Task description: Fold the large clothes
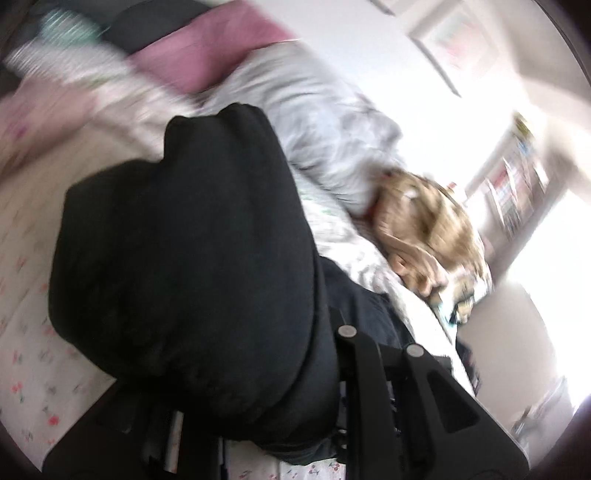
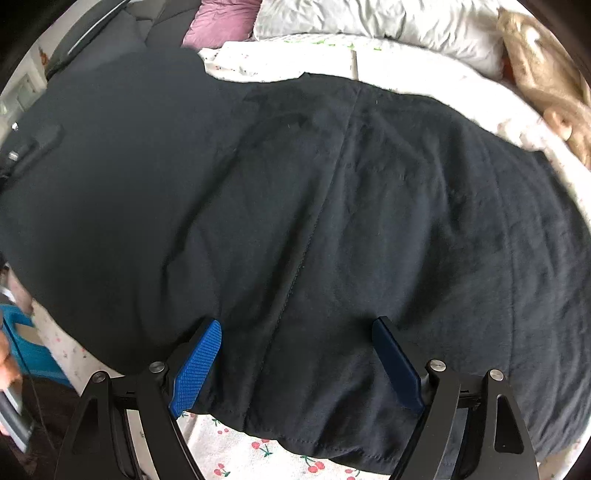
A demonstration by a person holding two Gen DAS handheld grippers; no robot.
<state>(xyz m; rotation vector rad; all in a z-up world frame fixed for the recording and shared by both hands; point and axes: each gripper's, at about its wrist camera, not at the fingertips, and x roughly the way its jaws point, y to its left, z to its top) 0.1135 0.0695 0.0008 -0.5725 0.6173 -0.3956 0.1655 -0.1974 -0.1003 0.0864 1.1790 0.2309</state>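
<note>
Left wrist view first, and it's a blurry one. Far left, the bed sheet (image 1: 29, 387), white with small red cherries. Over it rises a big bunched mound of the black garment (image 1: 184, 258), filling the middle of the picture and draped right over the left gripper (image 1: 354, 354). Only the dark linkage on one side shows, drawn in towards the centre. The fingers themselves are buried under the fabric, so I cannot tell whether they are clamped on it. Above the mound is a pink pillow (image 1: 207, 48), then a grey crumpled pillow (image 1: 314, 122) to its right. Further right sits a tan shaggy toy (image 1: 432, 229), and at the far edge a bookshelf (image 1: 517, 184), washed out by daylight.

Over to the right wrist view, which is much sharper. At the left edge, a blue object (image 2: 29, 343) beside the bed. The black garment (image 2: 332, 221) lies spread across nearly the whole frame, flat on the right half and humped up on the left, with a seam running down its middle. The right gripper (image 2: 297, 323) points down onto it near the hem, with its blue-padded fingers (image 2: 199, 362) standing wide apart on either side of the seam and nothing pinched between them. Below the hem is the cherry sheet (image 2: 236, 454). Along the top are the pink pillow (image 2: 221, 22), the grey pillow (image 2: 369, 18) and, far right, the tan toy (image 2: 535, 74).
</note>
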